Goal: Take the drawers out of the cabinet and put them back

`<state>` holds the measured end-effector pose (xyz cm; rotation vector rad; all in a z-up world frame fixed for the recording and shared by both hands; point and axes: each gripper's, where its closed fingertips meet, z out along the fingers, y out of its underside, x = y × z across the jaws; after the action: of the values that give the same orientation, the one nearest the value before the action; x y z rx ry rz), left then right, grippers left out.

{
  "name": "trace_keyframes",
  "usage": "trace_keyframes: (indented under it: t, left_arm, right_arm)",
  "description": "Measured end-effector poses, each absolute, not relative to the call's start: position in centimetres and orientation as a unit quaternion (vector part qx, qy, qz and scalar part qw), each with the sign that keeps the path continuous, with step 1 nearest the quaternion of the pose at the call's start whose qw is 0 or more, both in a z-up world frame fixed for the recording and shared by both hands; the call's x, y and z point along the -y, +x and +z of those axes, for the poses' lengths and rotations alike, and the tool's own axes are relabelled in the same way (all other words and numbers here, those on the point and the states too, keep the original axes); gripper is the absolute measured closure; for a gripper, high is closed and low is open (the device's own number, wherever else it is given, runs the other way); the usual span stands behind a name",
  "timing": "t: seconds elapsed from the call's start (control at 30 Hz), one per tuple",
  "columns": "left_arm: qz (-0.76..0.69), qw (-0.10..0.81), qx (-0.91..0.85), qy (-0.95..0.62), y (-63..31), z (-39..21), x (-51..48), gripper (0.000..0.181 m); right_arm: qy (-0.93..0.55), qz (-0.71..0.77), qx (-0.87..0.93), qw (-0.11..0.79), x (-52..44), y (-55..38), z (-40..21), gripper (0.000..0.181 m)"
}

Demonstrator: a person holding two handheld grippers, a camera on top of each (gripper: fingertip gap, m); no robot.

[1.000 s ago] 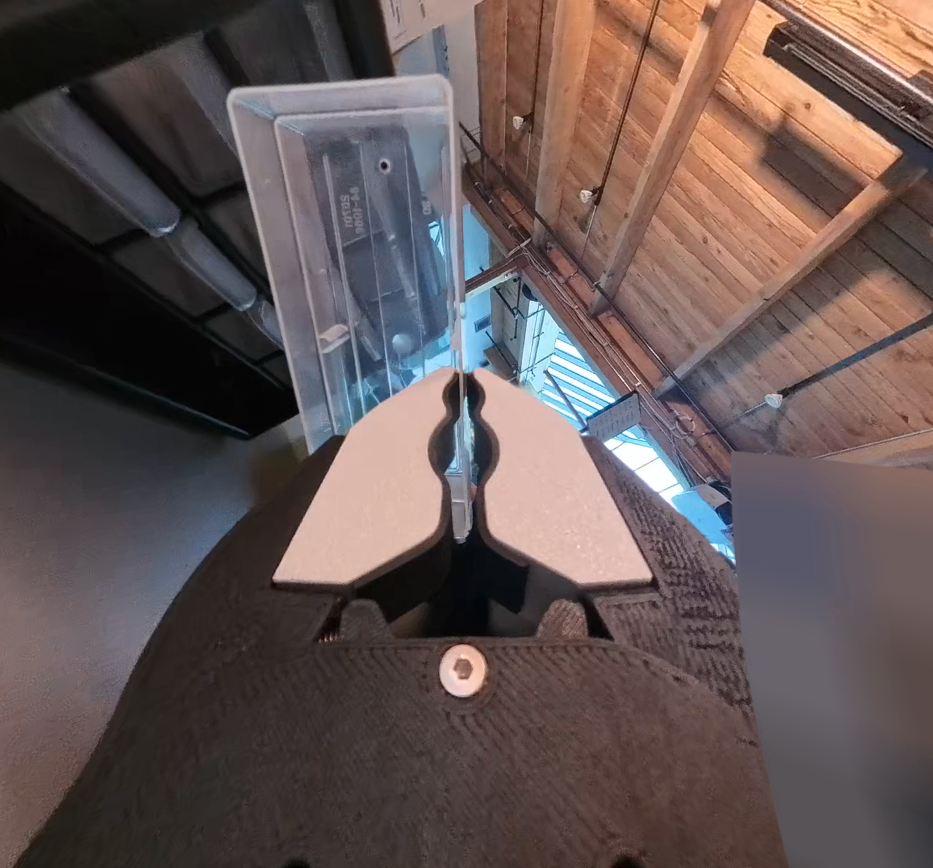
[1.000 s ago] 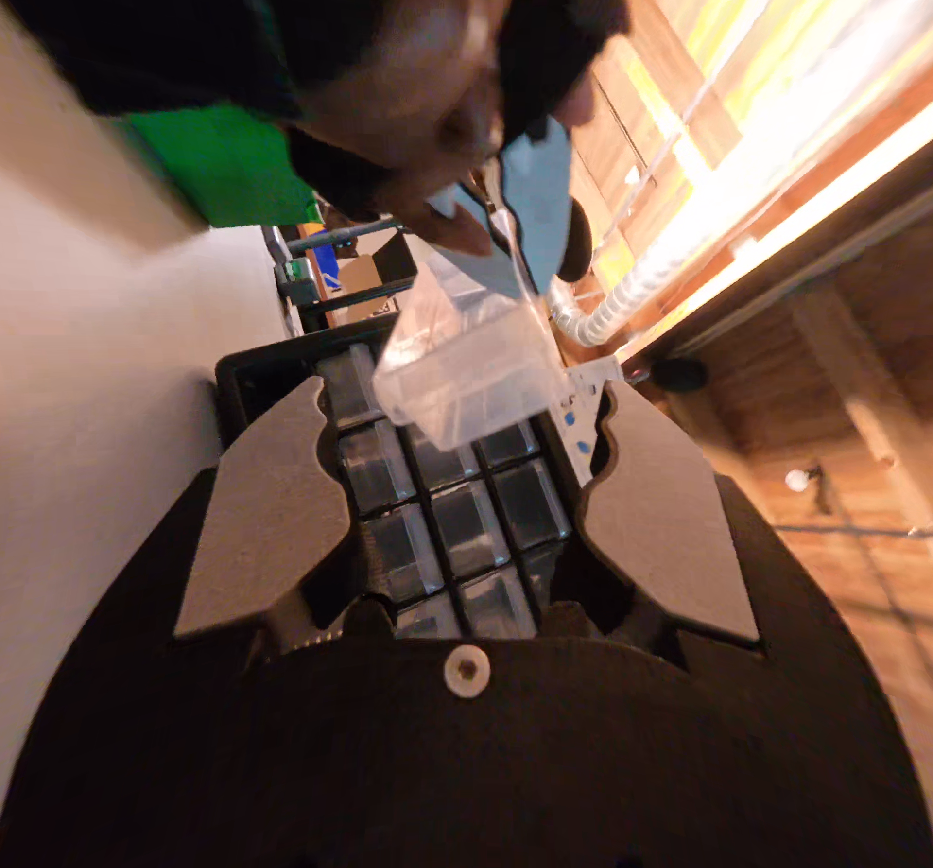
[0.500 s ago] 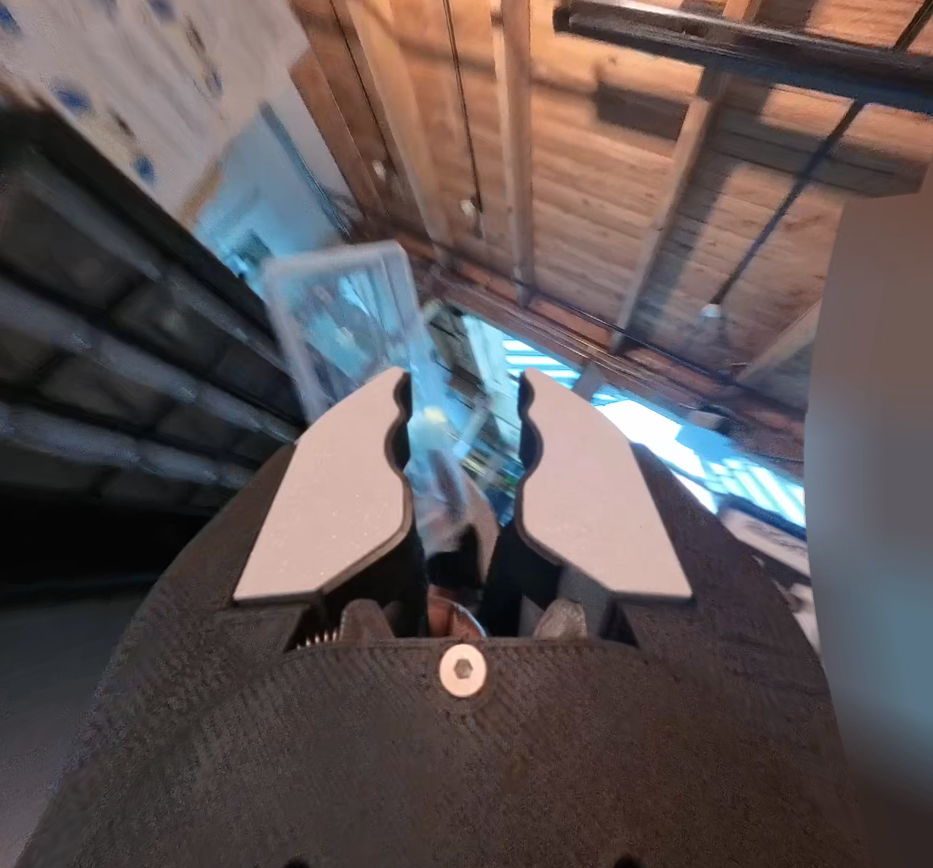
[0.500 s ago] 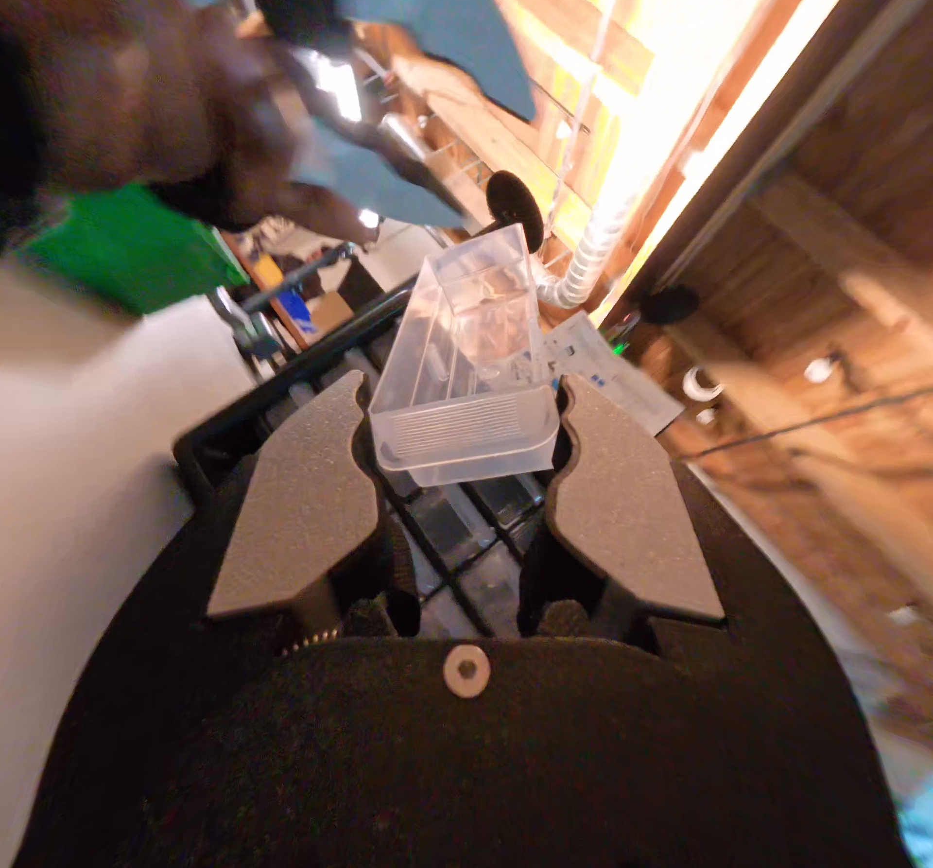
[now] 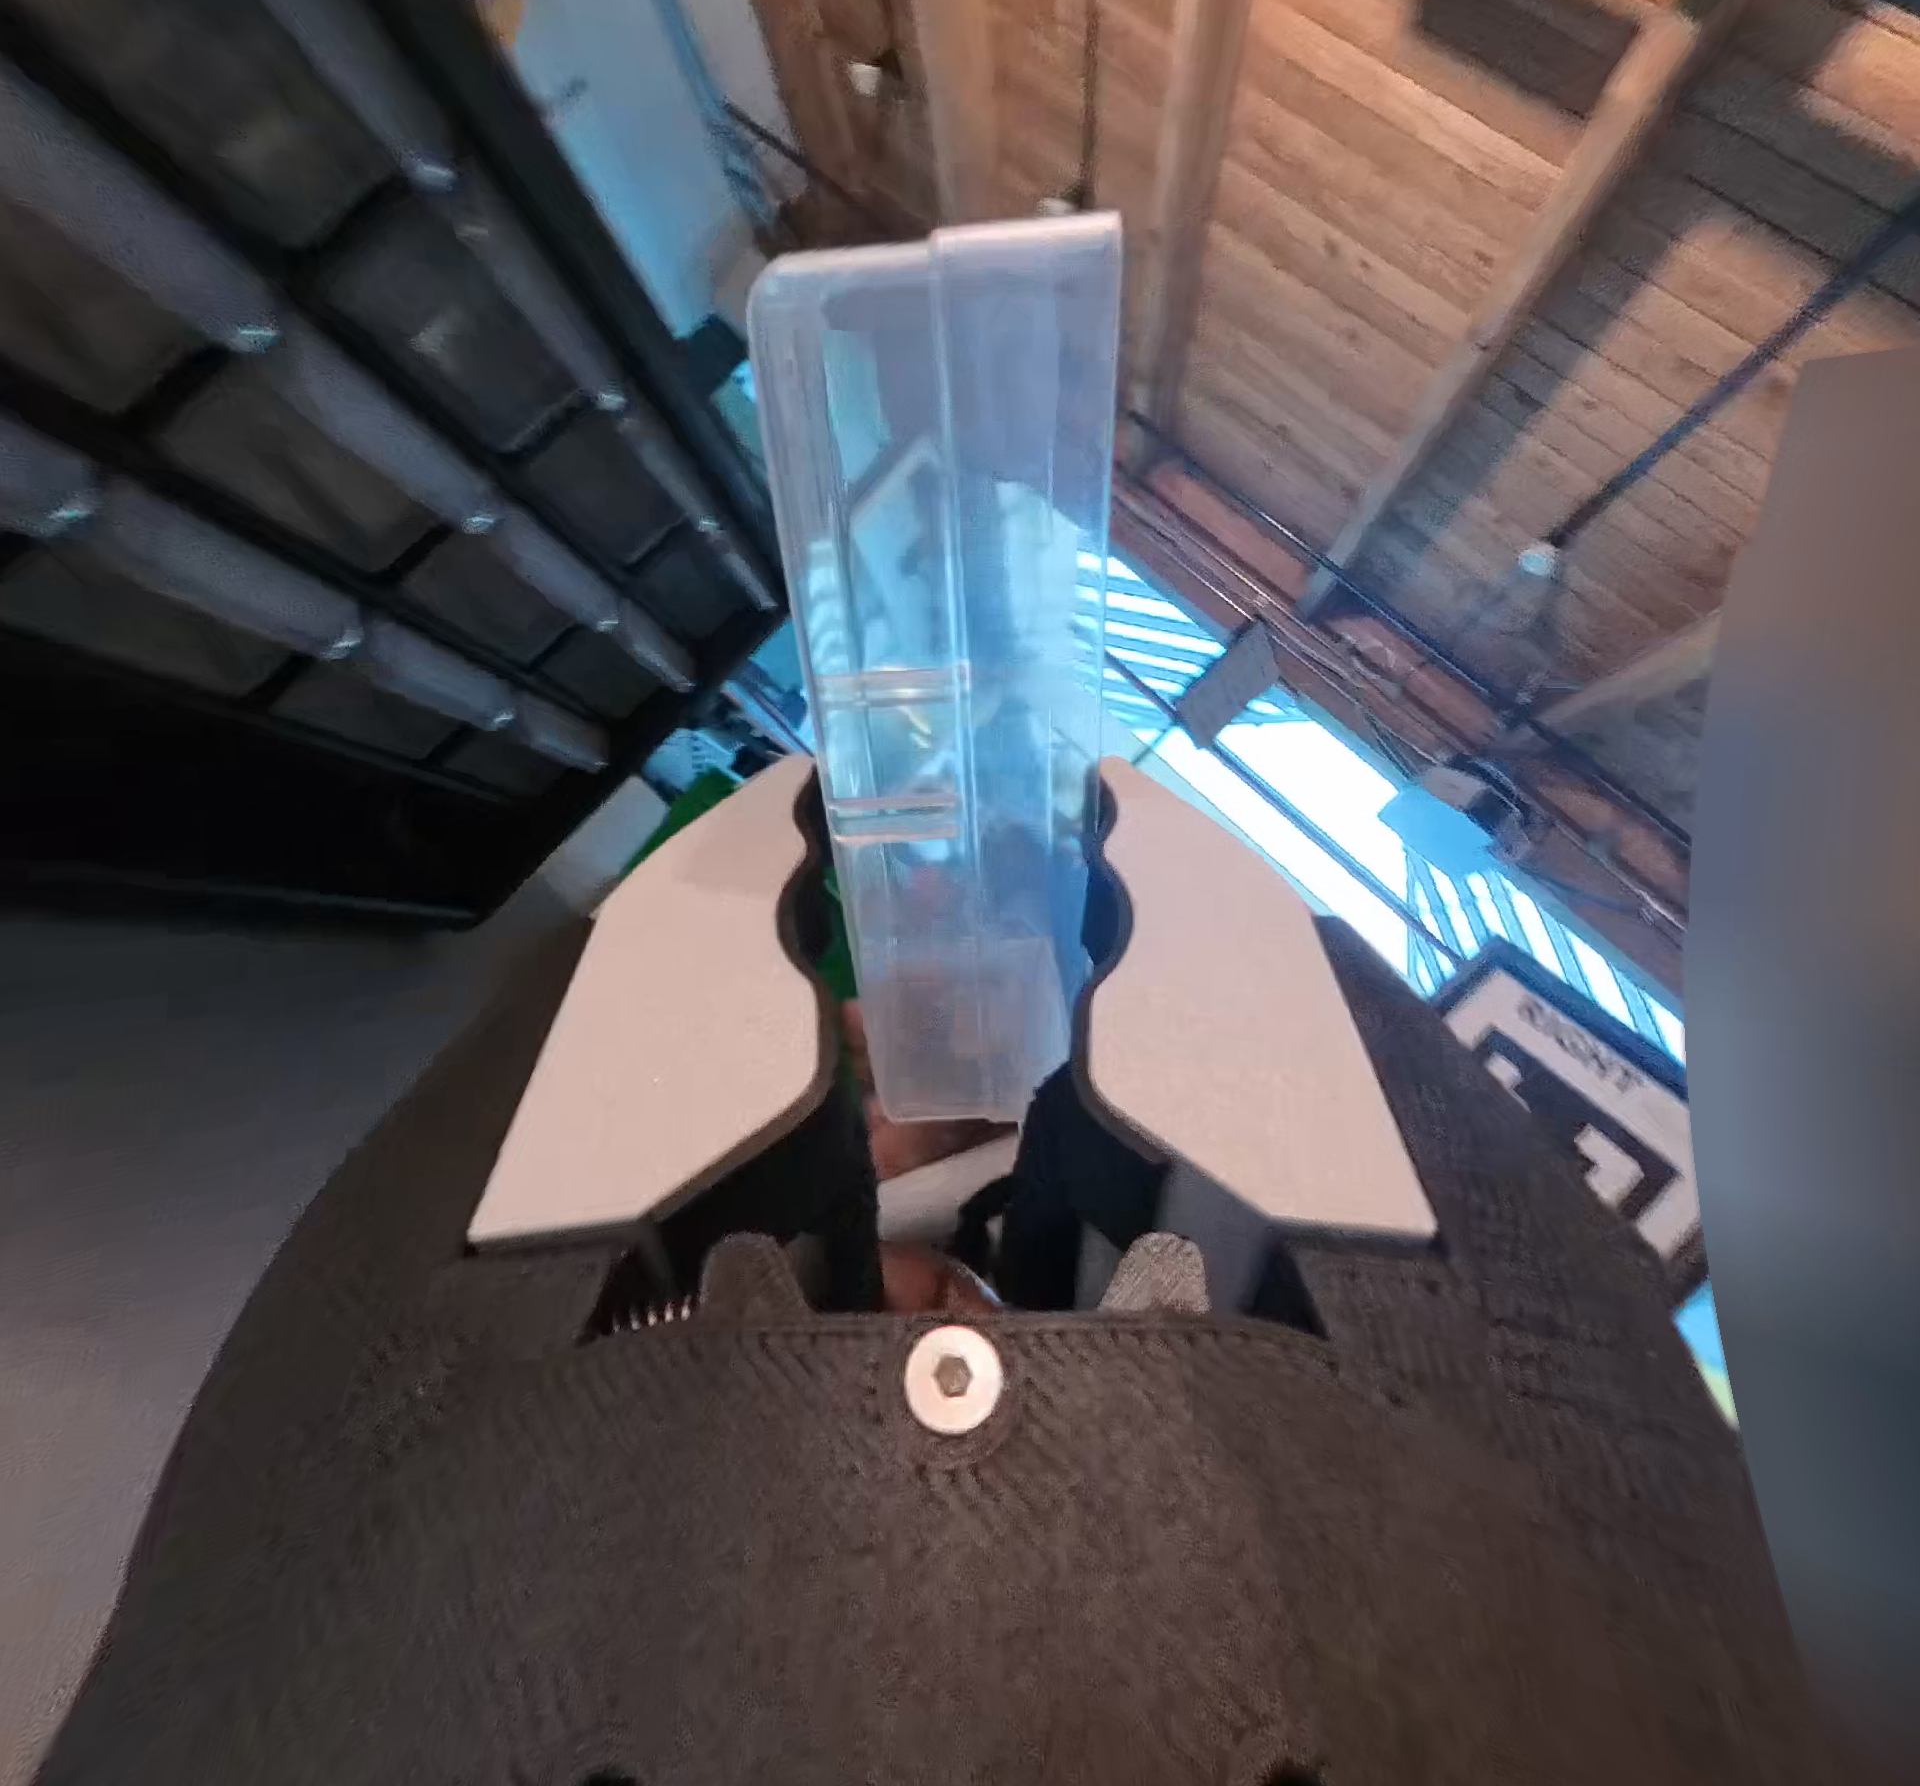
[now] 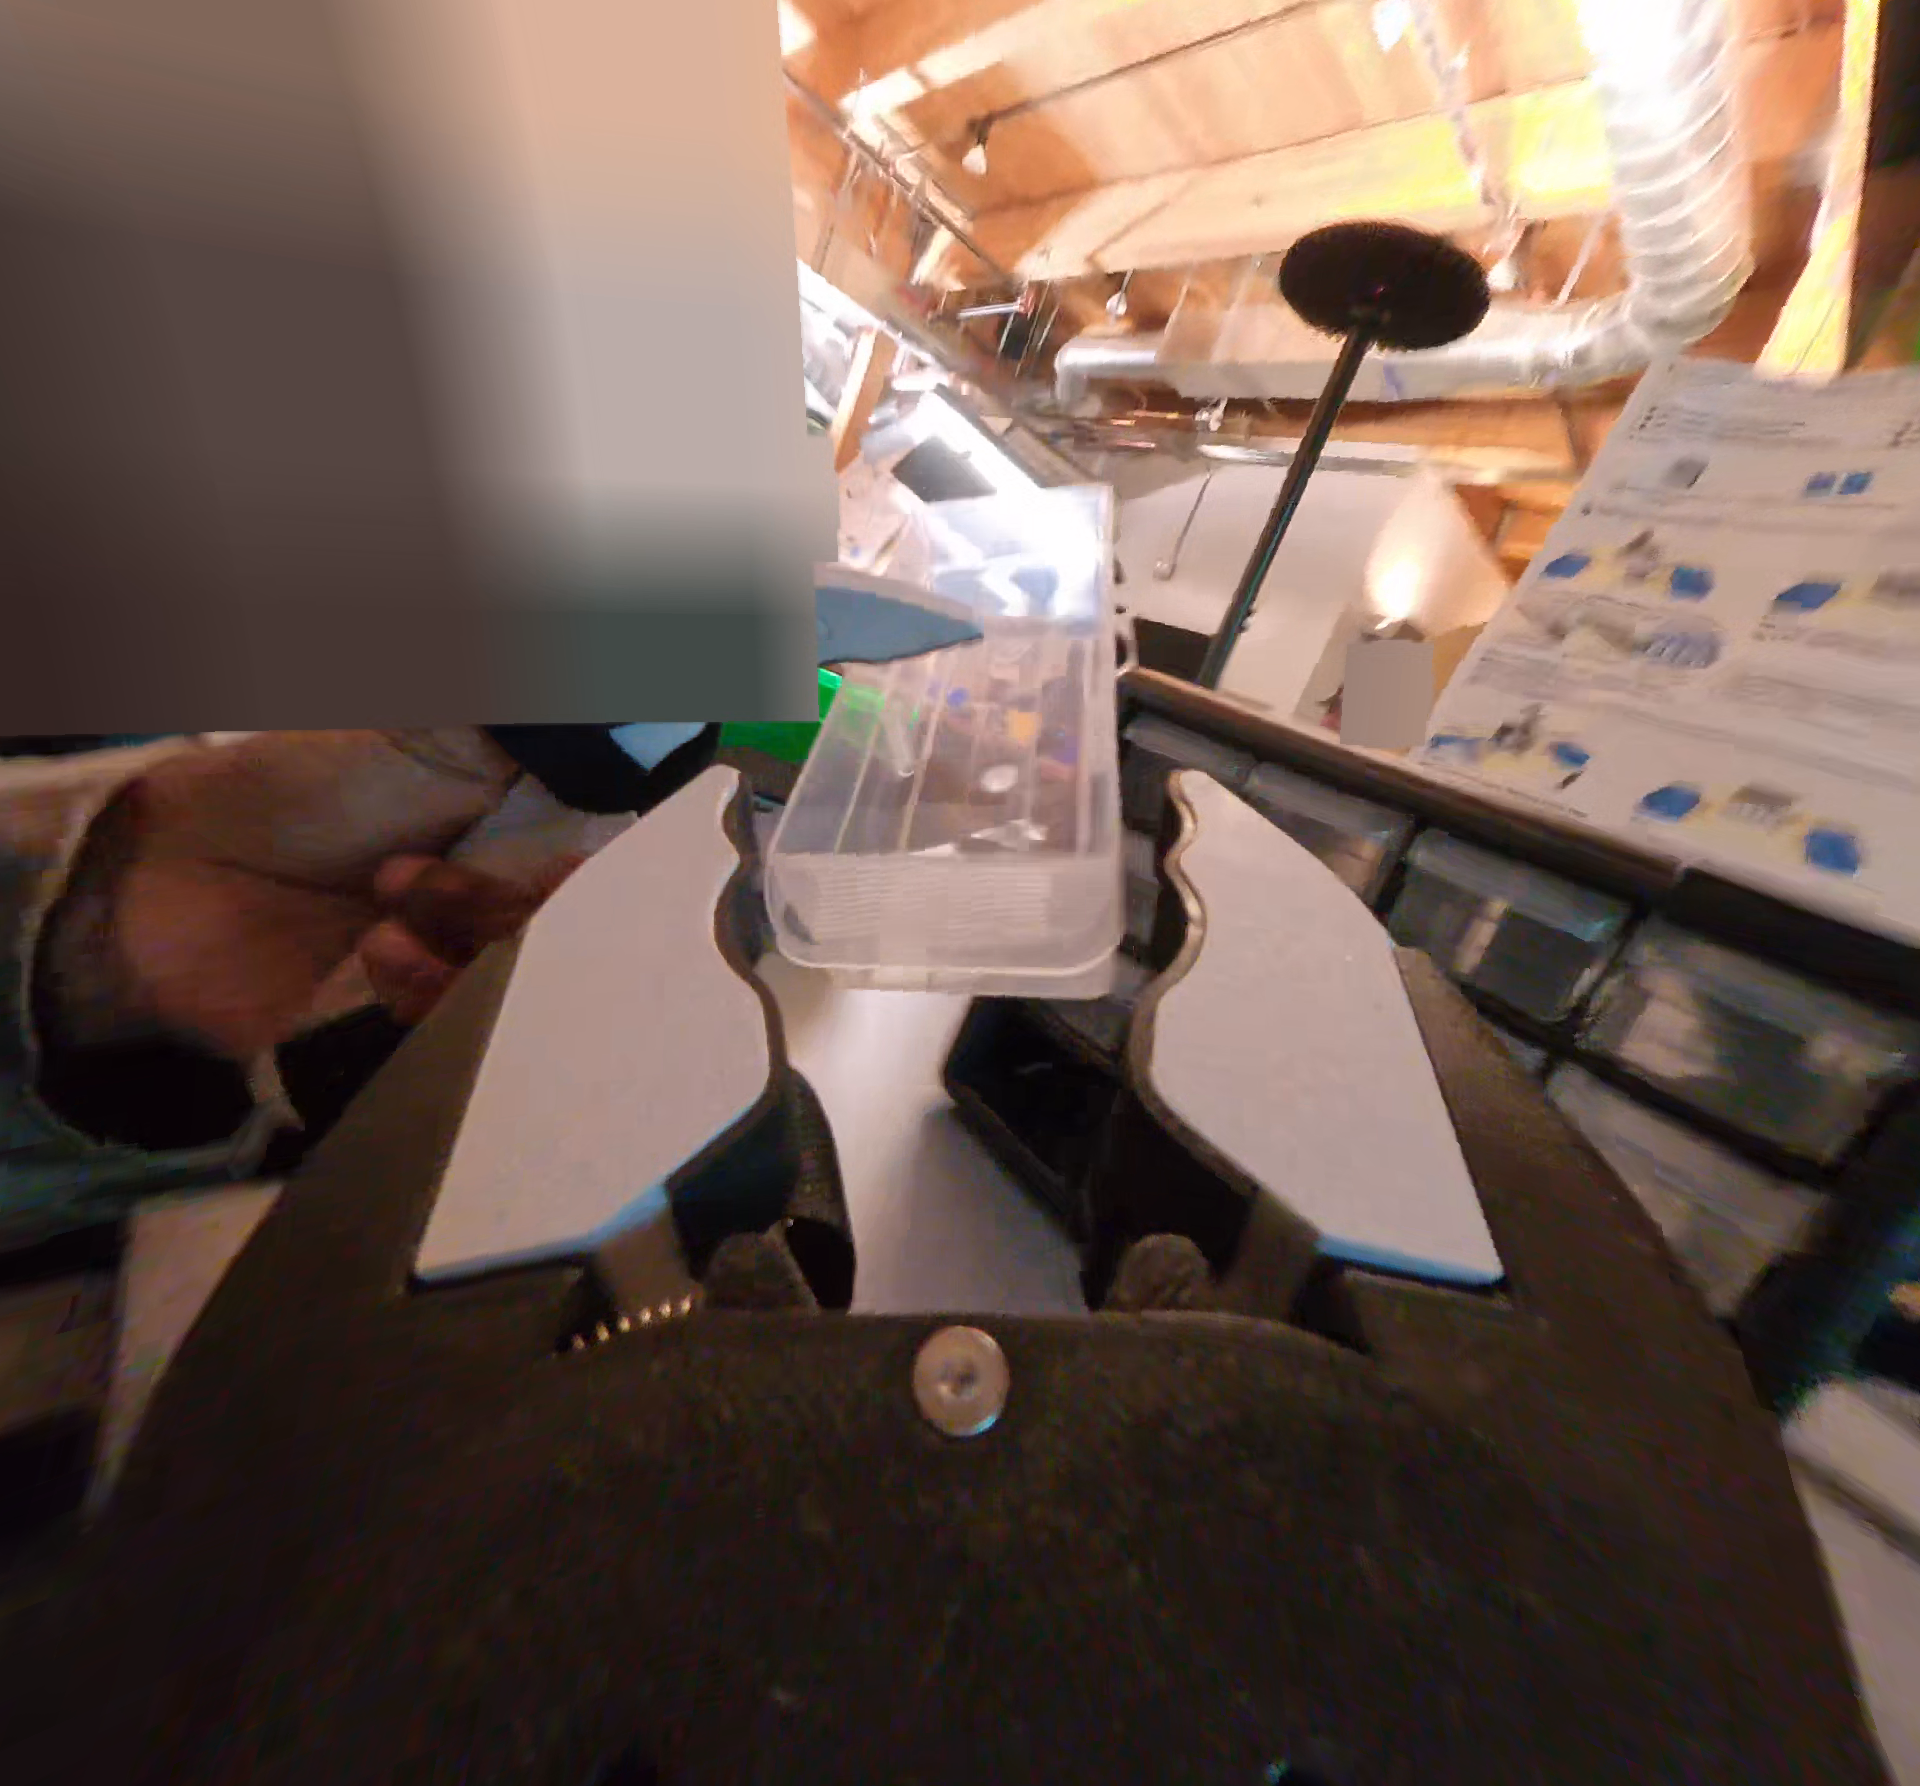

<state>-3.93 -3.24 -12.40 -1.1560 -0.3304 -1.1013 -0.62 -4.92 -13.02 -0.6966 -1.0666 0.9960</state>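
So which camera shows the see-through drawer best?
The right wrist view: the clear drawer faces that camera, so you see its ribbed front and look into its open top. The left wrist view shows mostly one long side of it, stretching away from the camera.

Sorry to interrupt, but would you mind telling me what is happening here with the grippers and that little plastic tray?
A person holds a hand-held gripper in each hand, and a clear plastic drawer taken out of the black drawer cabinet is up in the air between them. The left hand-held gripper has its fingers around one end of the drawer. The right hand-held gripper stands open, its fingers either side of the drawer's front end without clearly touching. The cabinet's other drawers sit in their slots.
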Motion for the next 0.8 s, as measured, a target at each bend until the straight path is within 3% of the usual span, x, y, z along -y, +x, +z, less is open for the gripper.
trace_keyframes:
  t: [0.13,0.27,0.4,0.53,0.6,0.7,0.8]
  left_arm:
    - [-0.547,0.638,0.231,-0.49,-6.2,-13.2,3.1,0.135]
    - [-0.587,0.597,0.244,-0.49,-5.1,-13.3,3.0,0.135]
    - [-0.61,0.567,0.233,-0.502,-3.4,-13.3,2.7,0.135]
    - [-0.607,0.558,0.22,-0.521,-2.8,-13.5,2.4,0.135]
    - [-0.595,0.552,0.191,-0.552,-2.2,-13.8,2.4,0.134]
    - [-0.511,0.578,0.113,-0.626,-2.0,-14.3,2.3,0.126]
    - [-0.317,0.632,0.065,-0.704,-5.4,-14.3,1.8,0.119]
  right_arm:
    - [-0.178,0.176,0.567,0.785,4.9,1.4,-13.3,0.107]
    - [-0.015,-0.077,0.621,0.78,5.5,1.4,-14.5,0.11]
    - [0.034,-0.141,0.628,0.764,5.0,0.6,-14.4,0.11]
    - [0.04,-0.18,0.628,0.756,4.1,0.5,-14.7,0.138]
    - [0.003,-0.17,0.631,0.757,3.6,0.9,-14.9,0.138]
    - [-0.074,-0.147,0.635,0.755,2.4,2.2,-15.6,0.139]
    - [-0.166,-0.126,0.638,0.741,0.7,4.1,-16.8,0.14]
